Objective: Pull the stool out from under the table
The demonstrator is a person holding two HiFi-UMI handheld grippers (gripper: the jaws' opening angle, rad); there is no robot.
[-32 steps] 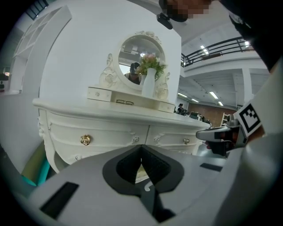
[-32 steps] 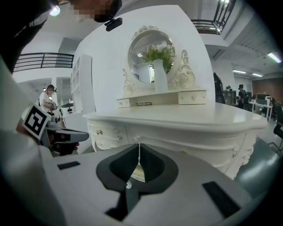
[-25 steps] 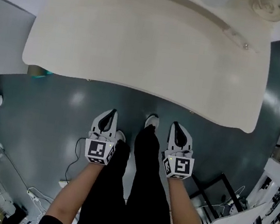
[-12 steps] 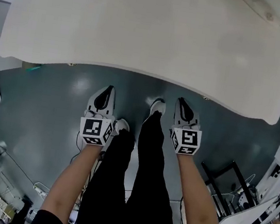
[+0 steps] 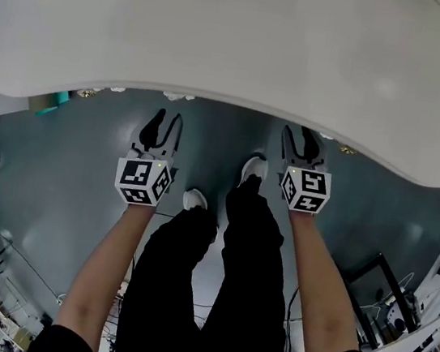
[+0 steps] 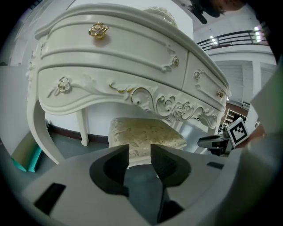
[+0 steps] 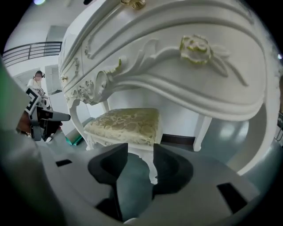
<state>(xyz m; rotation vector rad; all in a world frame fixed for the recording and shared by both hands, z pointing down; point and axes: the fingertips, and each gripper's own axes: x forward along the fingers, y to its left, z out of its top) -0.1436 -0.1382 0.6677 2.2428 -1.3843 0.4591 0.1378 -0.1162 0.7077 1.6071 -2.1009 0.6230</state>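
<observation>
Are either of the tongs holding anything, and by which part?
Nothing is held. The left tongs and right tongs have both just been opening, with nothing between their jaws; the stool sits untouched under the table.

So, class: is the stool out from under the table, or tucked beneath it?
Tucked beneath: the stool sits under the table, between its legs.

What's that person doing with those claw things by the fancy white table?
A person holds a gripper in each hand, facing a white table. The left gripper and right gripper have just been opening their jaws, with nothing between them. The cushioned stool sits tucked under the table, not yet touched.
</observation>
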